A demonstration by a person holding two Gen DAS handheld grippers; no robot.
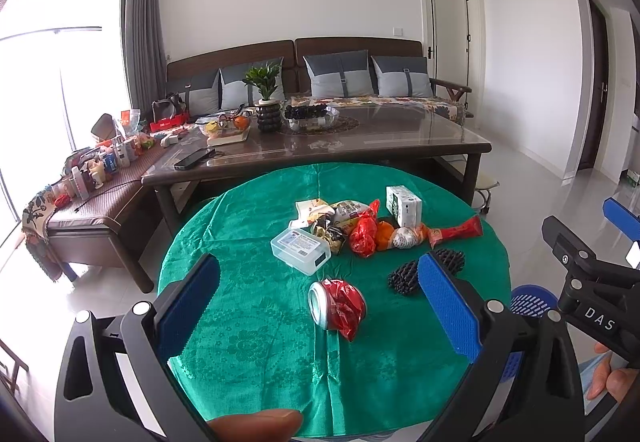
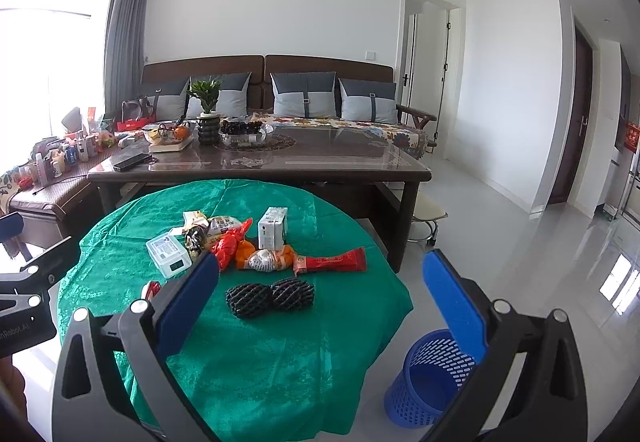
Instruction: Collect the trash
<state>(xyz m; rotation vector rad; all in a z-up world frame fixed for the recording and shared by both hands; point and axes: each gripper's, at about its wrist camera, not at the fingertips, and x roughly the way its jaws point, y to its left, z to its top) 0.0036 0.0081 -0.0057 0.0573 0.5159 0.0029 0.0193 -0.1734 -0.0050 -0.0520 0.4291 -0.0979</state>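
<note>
On the green-clothed round table [image 1: 248, 242], a crushed red can [image 1: 337, 304] lies between the wide-spread fingers of the left gripper [image 1: 320, 294], touching neither. The right gripper [image 2: 332, 290], also spread wide and holding nothing, frames black foam fruit nets [image 2: 270, 296]; the blue basket [image 2: 426, 382] stands on the floor beside the table.

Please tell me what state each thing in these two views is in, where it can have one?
left tool: open, empty, above the can.
right tool: open, empty.
red can: crushed, on its side.
blue wastebasket: upright on the floor, looks empty.
clear plastic box: lid on, lying flat.
white carton: standing upright.
black foam fruit nets: side by side, touching.
red wrapper: lying flat.
</note>
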